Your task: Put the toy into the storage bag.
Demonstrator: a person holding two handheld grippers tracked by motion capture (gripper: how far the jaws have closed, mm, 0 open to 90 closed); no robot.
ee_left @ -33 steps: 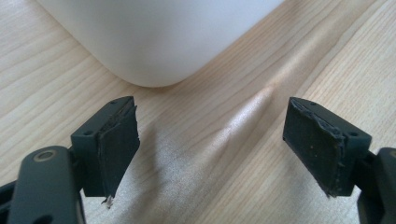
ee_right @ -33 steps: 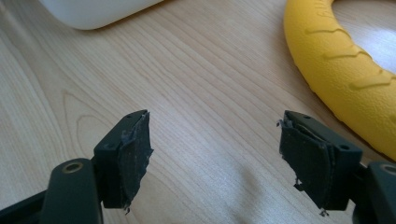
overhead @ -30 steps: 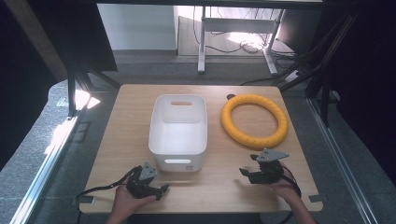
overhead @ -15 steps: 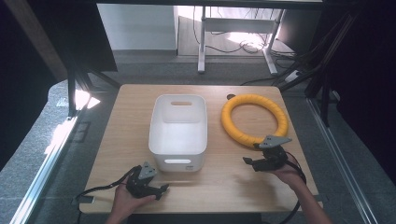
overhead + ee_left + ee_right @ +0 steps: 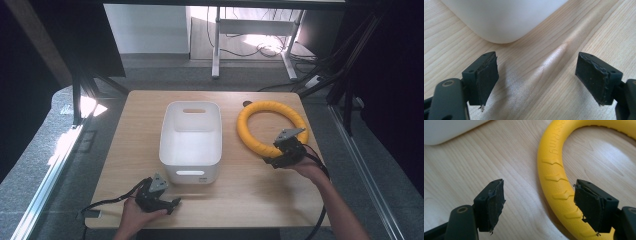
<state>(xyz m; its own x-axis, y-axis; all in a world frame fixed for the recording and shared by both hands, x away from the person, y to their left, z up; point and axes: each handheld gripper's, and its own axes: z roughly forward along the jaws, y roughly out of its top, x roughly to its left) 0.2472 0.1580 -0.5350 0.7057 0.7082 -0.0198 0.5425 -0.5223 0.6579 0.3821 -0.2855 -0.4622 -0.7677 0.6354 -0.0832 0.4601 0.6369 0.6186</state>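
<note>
High view. Rectangular light-wood table [image 5: 150, 125]. At its centre, a white rectangular plastic bin [image 5: 191, 142] with handle slots, open side up. At 3 o'clock from the bin, a yellow foam-like ring [image 5: 250, 125] lying flat on the wood, apart from the bin. Right gripper [image 5: 280, 159], black, held in the person's hand, sits at the ring's 5 o'clock edge, over its near arc. Left gripper [image 5: 172, 204], black, in the other hand, rests at 7 o'clock from the bin, near the table's front edge, cable trailing away at 9 o'clock.

Left gripper view. Both black jaws spread wide, nothing between them but bare wood. Rounded white corner of the bin [image 5: 504, 20] at 12 o'clock, beyond the pads [image 5: 487, 80], not touching.

Right gripper view. Jaws spread wide, having just been opening further. The ring [image 5: 554, 177], with moulded ridges and raised lettering, curves from 1 o'clock down to 5 o'clock; its arc passes between the jaws just beside the right-hand pad [image 5: 590, 207]; whether that pad touches it cannot be told. Left-hand pad clear, over wood. Bin edge [image 5: 446, 131] at 11 o'clock.
</note>
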